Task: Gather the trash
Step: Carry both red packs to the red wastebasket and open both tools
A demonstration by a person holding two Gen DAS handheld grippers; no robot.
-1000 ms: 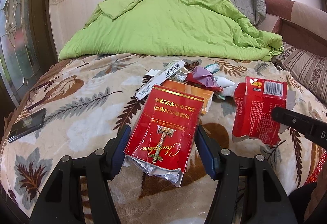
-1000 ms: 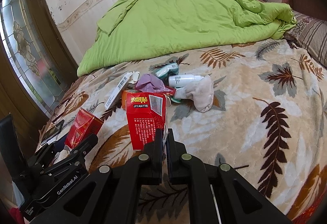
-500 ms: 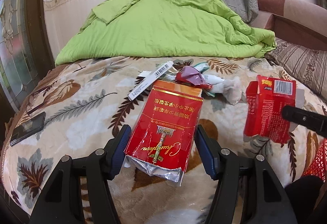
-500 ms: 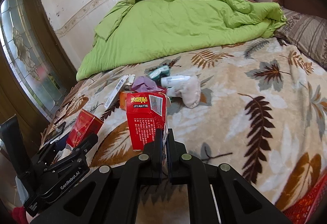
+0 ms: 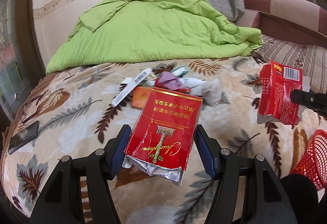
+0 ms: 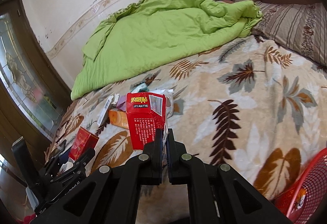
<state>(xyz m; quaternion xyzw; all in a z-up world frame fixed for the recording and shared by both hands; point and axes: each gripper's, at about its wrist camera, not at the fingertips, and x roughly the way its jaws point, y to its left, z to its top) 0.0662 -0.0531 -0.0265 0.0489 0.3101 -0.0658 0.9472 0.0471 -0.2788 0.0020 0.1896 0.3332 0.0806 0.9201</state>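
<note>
both red cartons (image 5: pixel 163 127) (image 6: pixel 146 119) hide the litter pile (image 5: pixel 169 82) partly.

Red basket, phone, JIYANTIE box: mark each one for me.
red basket (image 6: pixel 306 185), right wrist view, on its mesh wall.
phone (image 5: pixel 23 139), left wrist view, on its dark screen.
JIYANTIE box (image 6: pixel 143 121), right wrist view, on its red printed face above the right tool.

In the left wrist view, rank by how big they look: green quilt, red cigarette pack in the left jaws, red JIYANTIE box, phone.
1. green quilt
2. red cigarette pack, though its nearness to the camera inflates it
3. red JIYANTIE box
4. phone, smallest, at the distorted picture edge, so unsure against the box
</note>
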